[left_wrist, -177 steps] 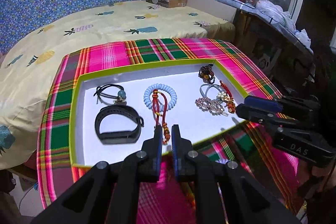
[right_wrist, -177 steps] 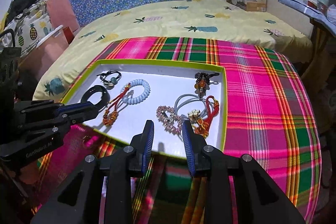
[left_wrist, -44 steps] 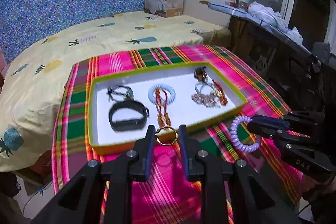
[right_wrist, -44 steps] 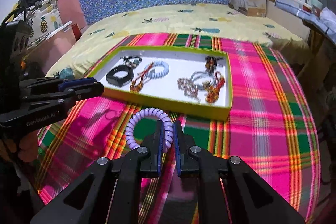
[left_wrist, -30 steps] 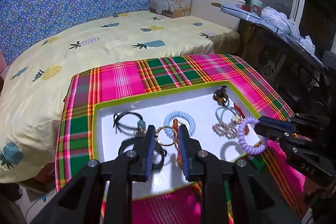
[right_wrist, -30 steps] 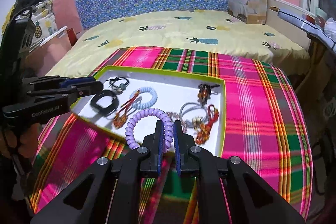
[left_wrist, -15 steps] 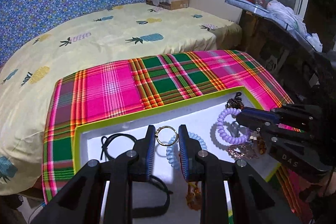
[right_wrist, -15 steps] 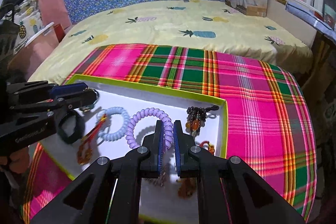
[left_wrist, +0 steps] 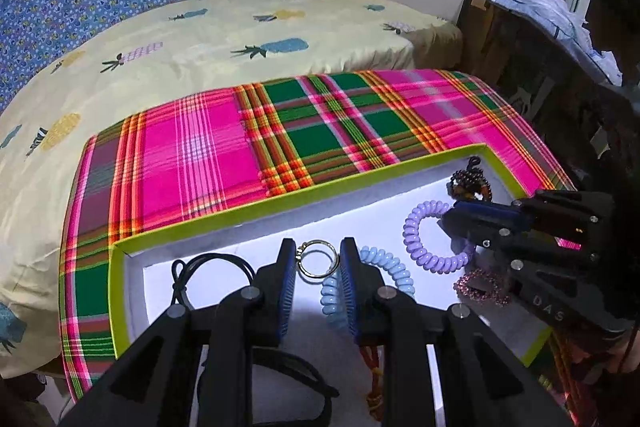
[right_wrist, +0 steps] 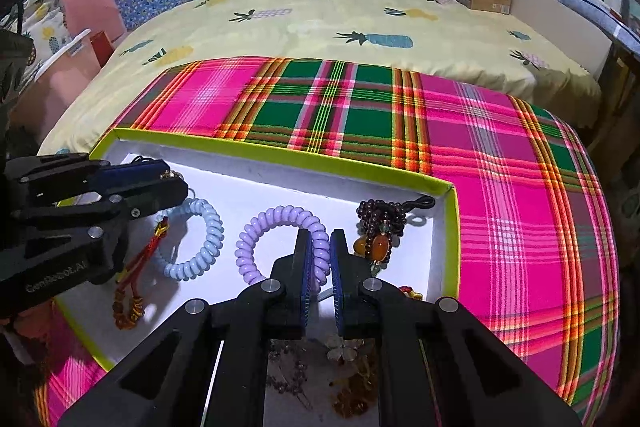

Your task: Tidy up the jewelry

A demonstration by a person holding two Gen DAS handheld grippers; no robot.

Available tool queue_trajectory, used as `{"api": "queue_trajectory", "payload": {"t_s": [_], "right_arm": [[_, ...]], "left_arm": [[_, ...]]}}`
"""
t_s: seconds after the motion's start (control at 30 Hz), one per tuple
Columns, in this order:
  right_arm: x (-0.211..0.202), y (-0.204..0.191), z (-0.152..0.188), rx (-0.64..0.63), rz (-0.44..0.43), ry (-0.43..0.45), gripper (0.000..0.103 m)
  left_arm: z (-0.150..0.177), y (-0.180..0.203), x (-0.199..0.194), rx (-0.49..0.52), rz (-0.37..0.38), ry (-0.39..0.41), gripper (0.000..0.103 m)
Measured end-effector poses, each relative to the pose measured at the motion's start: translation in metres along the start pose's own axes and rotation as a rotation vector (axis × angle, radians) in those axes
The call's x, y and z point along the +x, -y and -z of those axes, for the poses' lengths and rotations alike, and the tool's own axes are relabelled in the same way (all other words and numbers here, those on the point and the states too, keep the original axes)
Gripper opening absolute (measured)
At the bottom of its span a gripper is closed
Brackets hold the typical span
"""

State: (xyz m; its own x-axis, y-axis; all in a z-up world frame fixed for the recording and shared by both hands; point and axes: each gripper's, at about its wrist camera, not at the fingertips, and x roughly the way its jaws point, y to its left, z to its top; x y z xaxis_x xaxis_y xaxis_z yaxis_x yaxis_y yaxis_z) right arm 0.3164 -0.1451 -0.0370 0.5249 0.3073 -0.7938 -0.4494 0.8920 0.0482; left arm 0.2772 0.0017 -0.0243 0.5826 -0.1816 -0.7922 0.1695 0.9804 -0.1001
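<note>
A lime-rimmed white tray [left_wrist: 280, 211] of jewelry lies on a plaid cloth. My left gripper [left_wrist: 318, 247] holds a thin gold ring [left_wrist: 318, 262] between its pads; the jaws are opening slightly and hang low over the tray's back left part. My right gripper [right_wrist: 321, 239] is shut on a purple spiral band [right_wrist: 248, 247], which hangs just over the tray floor. That band [left_wrist: 410, 231] also shows in the left wrist view, right of the ring. A light blue spiral band [right_wrist: 210, 235] lies between the two grippers.
Also in the tray are a black cord bracelet [left_wrist: 208, 261], a dark bead bracelet [right_wrist: 380, 223], a red cord charm [right_wrist: 136, 267] and a pink rhinestone piece [left_wrist: 480, 283]. The plaid cloth [right_wrist: 500, 187] spreads beyond the tray. A pineapple-print bed [right_wrist: 360, 15] lies behind.
Both grippers came forward and down from in front of the tray to low over its inside, carrying the ring and the purple band with them.
</note>
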Motion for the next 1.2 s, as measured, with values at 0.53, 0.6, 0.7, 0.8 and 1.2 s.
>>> {"api": "queue_trajectory", "payload": {"t_s": [0.53,0.6,0.7,0.8,1.2], "right_arm": [[-0.003,-0.002,0.0,0.005,-0.005,-0.011,0.016],[-0.005,-0.003,0.0,0.005,-0.007,-0.006,0.016],[-0.012,-0.005,0.002,0.004,-0.009,0.004,0.016],[-0.022,-0.007,0.007,0.003,-0.013,0.018,0.016],[-0.085,-0.022,0.042,0.02,-0.026,0.079,0.016]], "left_arm": [[0.0,0.0,-0.002,-0.004,-0.015,-0.011,0.026],[0.001,-0.001,-0.005,-0.011,-0.011,-0.007,0.026],[0.004,0.0,-0.013,-0.013,-0.021,0.007,0.026],[0.008,0.0,-0.024,-0.023,-0.028,0.02,0.026],[0.052,0.02,-0.094,-0.051,-0.038,0.098,0.029]]}}
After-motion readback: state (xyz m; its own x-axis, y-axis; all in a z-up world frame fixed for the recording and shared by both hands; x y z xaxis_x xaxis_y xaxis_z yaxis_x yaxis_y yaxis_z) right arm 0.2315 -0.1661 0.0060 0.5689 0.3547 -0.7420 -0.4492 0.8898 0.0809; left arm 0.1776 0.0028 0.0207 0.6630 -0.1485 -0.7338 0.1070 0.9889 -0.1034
